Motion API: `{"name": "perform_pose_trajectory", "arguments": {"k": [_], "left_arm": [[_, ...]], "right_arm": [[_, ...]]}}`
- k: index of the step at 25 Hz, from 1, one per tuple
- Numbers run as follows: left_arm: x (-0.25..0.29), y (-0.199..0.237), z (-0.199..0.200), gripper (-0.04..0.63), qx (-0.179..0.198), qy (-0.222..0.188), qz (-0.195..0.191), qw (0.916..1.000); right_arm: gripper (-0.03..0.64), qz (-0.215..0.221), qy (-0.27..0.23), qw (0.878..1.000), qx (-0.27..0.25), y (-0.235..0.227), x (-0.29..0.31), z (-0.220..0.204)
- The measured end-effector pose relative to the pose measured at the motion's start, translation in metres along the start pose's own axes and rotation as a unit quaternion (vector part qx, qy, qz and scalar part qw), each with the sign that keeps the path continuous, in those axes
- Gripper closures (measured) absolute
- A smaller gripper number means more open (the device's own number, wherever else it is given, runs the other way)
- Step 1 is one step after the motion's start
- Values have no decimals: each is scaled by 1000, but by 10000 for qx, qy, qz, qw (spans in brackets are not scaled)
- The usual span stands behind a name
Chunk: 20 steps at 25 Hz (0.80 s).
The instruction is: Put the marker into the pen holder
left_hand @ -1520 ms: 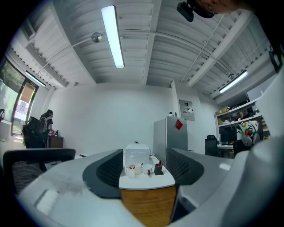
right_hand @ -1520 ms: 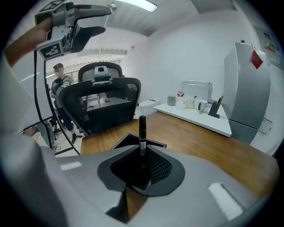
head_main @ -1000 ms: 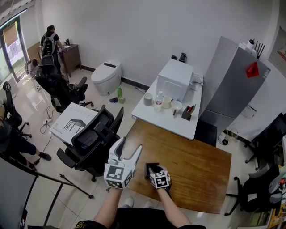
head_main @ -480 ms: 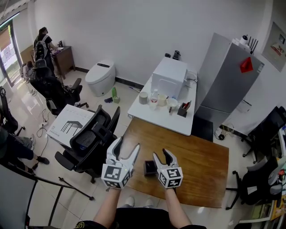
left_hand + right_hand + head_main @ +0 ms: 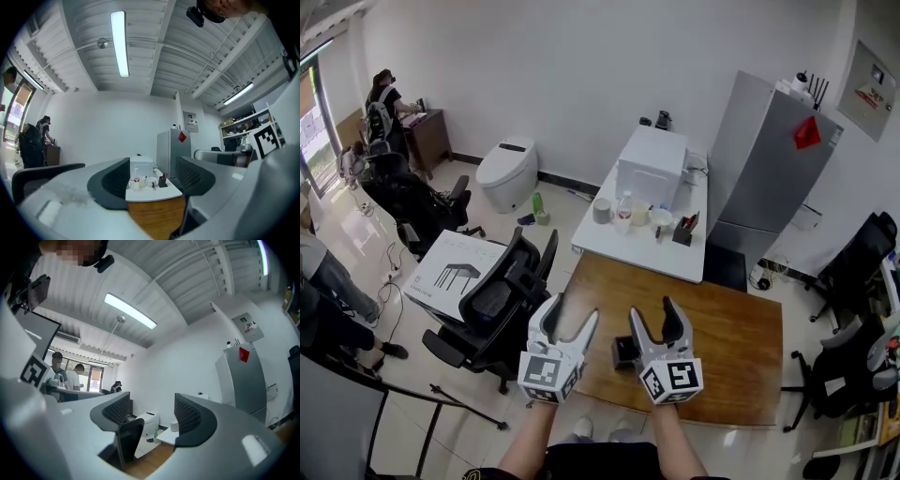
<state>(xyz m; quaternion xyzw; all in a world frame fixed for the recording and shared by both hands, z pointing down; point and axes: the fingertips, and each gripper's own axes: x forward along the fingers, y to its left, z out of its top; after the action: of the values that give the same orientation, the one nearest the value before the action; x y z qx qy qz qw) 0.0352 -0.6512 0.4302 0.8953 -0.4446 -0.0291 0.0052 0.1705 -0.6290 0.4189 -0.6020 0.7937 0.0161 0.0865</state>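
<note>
**Right gripper (image 5: 654,319) opening over the table, nothing in it**

The right gripper is held up above the near edge of the brown wooden table (image 5: 722,347). Its jaws are spreading, and its own view shows only the room beyond between the ribbed pads. The left gripper (image 5: 570,317) is just beside it, also raised, with its jaws wide and bare.

The small black box-shaped pen holder (image 5: 624,350) stands on the table between and just below the two grippers. I cannot make out the marker in any view. It is too small to tell whether it already stands in the holder, and neither gripper carries it.

Judging from this, the step in hand is the release and the check on it:
- Let the jaws open fully before lifting away, so that no pad drags the holder.
- Rise straight up, not sideways, since the light box near the table's edge could tip.
- Look down into the holder to confirm the marker is seated.
</note>
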Motion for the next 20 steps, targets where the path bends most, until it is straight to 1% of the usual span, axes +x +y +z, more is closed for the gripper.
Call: {"name": "perform_pose_trajectory", "arguments": {"k": [2,4,7,10,12,15,20], "left_arm": [[-5,0,-2,288,-85,-34,-1,10000],[-8,-2,-3,288,-199,-82,3,9998],[-15,-14,5,288,-349,-135,-75,9993],[-21,-34,20,288,-309,-286,-117,9990],[-27,-56,25,288,-258,-358,-135,9989],[-40,-101,24,288,-190,-359,-141,9991],[-94,-190,4,290,-217,-212,44,9995]], "right_arm": [[288,-22,-108,9999,-98,6,-5,5],[261,-4,-116,9997,-194,10,-10,8],[253,-89,-108,9994,-302,8,-27,9],[253,-277,-213,9988,-346,-2,-53,19],[253,-322,-287,9983,-384,-10,-78,26],[253,-313,-314,9985,-305,-23,-127,32],[253,-132,35,9998,-119,-33,-226,16]]}}
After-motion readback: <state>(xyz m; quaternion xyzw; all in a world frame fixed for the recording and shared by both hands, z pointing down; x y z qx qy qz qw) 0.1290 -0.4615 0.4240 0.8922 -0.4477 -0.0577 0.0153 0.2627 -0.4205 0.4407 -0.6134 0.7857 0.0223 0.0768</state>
